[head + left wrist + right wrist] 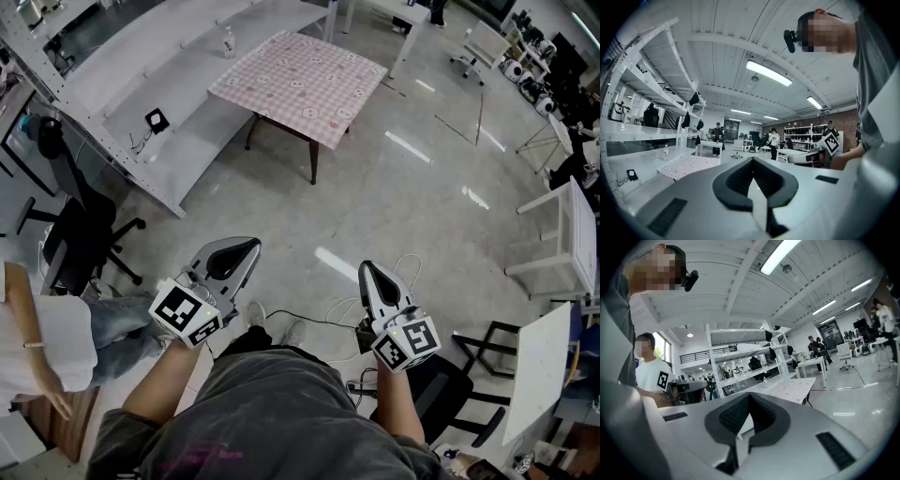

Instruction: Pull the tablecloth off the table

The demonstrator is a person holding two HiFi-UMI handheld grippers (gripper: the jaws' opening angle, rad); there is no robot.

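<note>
- The tablecloth [300,84], pink checked, lies spread flat over the top of a small dark-legged worktop [313,164], with its edges hanging a little over the sides. It is on the table, not off it.
- It stands straight ahead of the person and well apart from both claws, with bare floor [375,206] between.
- The cloth looks close to square, so no long axis shows. It sits cornerwise to the person, one corner pointing back toward them.
- The left claw [248,247] and right claw [367,269] are held close to the body, and the cloth lies about midway between their lines. Neither is clearly nearer.
- Both claws are pressed together with nothing between the pads.
- My judgement is that any pull depends on closing that gap and reaching the near corner or a near edge.
- Count: one tablecloth, one worktop under it, two claws.
- Around it are one small bottle [228,42] on the long white bench beside the cloth, one black office chair [80,234] and one bystander [47,342] at the left.
</note>
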